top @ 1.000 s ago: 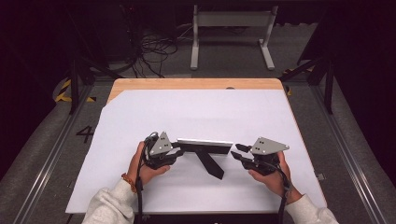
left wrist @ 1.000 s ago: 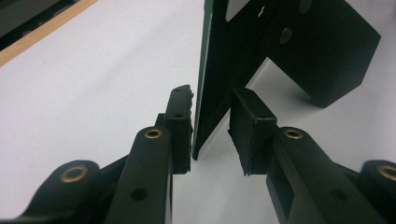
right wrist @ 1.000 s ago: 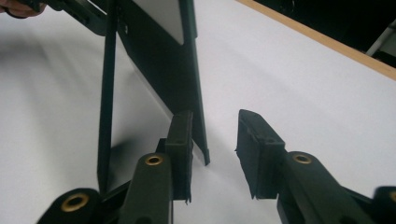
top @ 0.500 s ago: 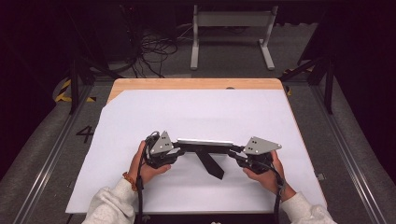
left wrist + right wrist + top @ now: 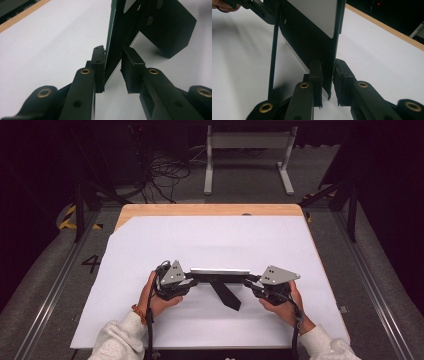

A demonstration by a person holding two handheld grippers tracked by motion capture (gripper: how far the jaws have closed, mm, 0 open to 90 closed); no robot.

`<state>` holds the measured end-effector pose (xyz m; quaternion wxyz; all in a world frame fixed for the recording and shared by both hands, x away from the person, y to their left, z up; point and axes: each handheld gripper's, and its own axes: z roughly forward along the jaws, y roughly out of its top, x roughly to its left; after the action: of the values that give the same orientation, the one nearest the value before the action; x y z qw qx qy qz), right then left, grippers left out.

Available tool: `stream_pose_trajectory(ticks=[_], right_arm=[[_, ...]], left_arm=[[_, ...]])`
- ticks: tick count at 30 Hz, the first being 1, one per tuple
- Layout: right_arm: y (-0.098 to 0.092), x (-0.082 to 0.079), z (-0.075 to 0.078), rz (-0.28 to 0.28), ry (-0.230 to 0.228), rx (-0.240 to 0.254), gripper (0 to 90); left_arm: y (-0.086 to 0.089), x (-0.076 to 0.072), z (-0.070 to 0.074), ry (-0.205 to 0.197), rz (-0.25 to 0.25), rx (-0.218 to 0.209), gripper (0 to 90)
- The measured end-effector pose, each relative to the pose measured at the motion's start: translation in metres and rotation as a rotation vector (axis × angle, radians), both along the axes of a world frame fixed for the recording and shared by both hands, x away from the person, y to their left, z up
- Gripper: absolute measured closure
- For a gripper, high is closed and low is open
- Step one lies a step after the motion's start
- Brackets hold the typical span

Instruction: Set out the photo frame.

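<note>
A black picture frame point(image 5: 220, 271) stands upright on its edge on the white table sheet point(image 5: 210, 240), its black easel leg point(image 5: 227, 295) pointing toward me. My left gripper point(image 5: 192, 279) is shut on the frame's left end; in the left gripper view the pads point(image 5: 98, 65) press both faces of the frame point(image 5: 117, 37). My right gripper point(image 5: 248, 281) holds the right end. Its jaws have just been closing, and in the right gripper view they point(image 5: 327, 75) clamp the frame point(image 5: 312, 32) between them.
The white sheet covers a wooden table whose far edge point(image 5: 210, 210) shows bare. A metal stand point(image 5: 247, 155) and cables point(image 5: 165, 175) lie on the floor beyond. Rails run along both sides of the table.
The right hand slid slightly left to the frame's right end and its jaws closed on it. The left hand and the frame stayed put.
</note>
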<state>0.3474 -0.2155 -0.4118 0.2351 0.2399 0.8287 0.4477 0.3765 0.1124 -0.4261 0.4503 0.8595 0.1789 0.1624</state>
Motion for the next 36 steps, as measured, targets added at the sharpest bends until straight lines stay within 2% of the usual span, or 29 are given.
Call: stream_pose_trajectory(ticks=[10, 28, 36], right_arm=[[0.000, 0.003, 0.000, -0.016, -0.005, -0.002, 77.4], [-0.002, 0.027, -0.003, -0.068, 0.027, 0.051, 75.5], [0.002, 0.035, -0.004, -0.098, 0.032, 0.045, 74.8]], left_arm=[[-0.002, -0.003, -0.001, -0.004, 0.012, 0.001, 74.6], [-0.004, -0.006, 0.001, -0.004, -0.013, 0.018, 80.5], [-0.006, -0.009, 0.002, -0.012, -0.022, 0.036, 82.3]])
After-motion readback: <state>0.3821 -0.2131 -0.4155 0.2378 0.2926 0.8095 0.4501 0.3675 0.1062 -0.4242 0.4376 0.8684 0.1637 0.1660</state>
